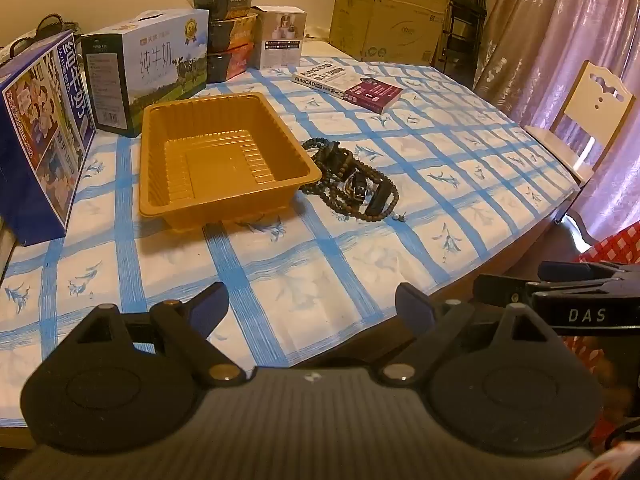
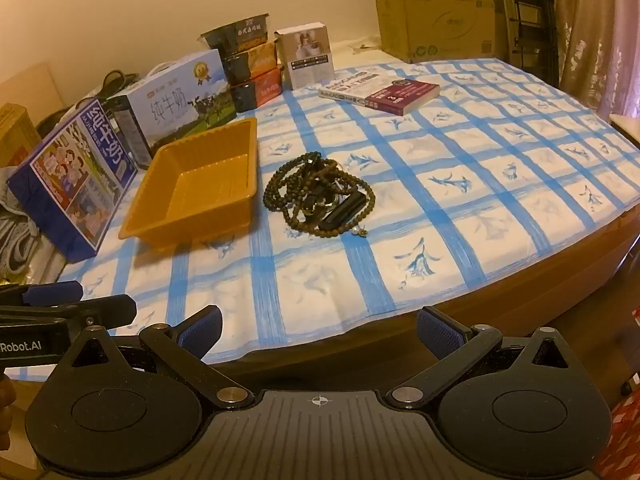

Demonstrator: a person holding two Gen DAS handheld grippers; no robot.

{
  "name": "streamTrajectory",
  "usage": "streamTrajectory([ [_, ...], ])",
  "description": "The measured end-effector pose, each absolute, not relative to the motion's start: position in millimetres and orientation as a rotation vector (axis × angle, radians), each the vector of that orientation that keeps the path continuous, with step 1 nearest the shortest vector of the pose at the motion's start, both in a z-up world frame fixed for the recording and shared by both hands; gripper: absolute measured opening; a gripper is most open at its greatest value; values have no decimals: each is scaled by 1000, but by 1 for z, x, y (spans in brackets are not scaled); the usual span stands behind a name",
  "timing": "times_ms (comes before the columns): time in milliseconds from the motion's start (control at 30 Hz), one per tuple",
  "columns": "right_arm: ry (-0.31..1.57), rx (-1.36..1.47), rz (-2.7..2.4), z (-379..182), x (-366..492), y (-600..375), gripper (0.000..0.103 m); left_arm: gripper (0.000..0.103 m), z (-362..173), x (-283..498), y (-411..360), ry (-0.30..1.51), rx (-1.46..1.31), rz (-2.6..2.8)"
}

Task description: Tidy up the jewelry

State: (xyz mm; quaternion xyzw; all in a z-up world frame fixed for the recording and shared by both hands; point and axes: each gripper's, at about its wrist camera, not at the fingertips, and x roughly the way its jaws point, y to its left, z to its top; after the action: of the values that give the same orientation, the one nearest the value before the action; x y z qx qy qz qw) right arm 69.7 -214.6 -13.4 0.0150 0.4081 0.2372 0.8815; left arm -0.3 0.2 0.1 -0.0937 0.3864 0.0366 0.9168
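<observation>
Both the left gripper (image 1: 312, 306) and right gripper (image 2: 319, 330) hang released at the table's near edge; the tangled dark wooden bead strands (image 2: 318, 196) beside the empty orange plastic tray (image 2: 200, 188) would likely snag and drag together.

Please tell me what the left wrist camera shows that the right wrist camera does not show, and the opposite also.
Only the left wrist view shows a white chair at the table's far right edge, and red checked fabric.

Only the right wrist view shows grey shoes and a yellow box at far left.

Both show the empty orange tray, the tangled pile of bead strings beside it, milk cartons, the AutoCAD book, and both grippers open: left gripper, right gripper.
</observation>
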Motion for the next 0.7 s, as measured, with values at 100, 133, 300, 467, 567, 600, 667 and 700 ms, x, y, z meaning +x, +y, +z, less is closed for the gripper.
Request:
streamTrajectory([
  [100, 851, 33, 497, -14, 70, -215, 103, 89, 0, 0, 0, 800, -190, 76],
  [133, 853, 32, 495, -14, 70, -215, 103, 89, 0, 0, 0, 800, -191, 76],
  [300, 851, 31, 494, -14, 70, -215, 103, 89, 0, 0, 0, 799, -191, 77],
  [467, 851, 31, 495, -13, 69, -215, 103, 89, 0, 0, 0, 800, -191, 78],
  [567, 851, 31, 495, -13, 69, -215, 103, 89, 0, 0, 0, 798, -192, 76],
  [600, 850, 31, 495, -13, 69, -215, 103, 89, 0, 0, 0, 798, -191, 76],
  [667, 850, 31, 495, -13, 69, -215, 103, 89, 0, 0, 0, 799, -192, 75],
  [700, 850, 31, 494, -13, 69, -215, 103, 89, 0, 0, 0, 798, -192, 76],
])
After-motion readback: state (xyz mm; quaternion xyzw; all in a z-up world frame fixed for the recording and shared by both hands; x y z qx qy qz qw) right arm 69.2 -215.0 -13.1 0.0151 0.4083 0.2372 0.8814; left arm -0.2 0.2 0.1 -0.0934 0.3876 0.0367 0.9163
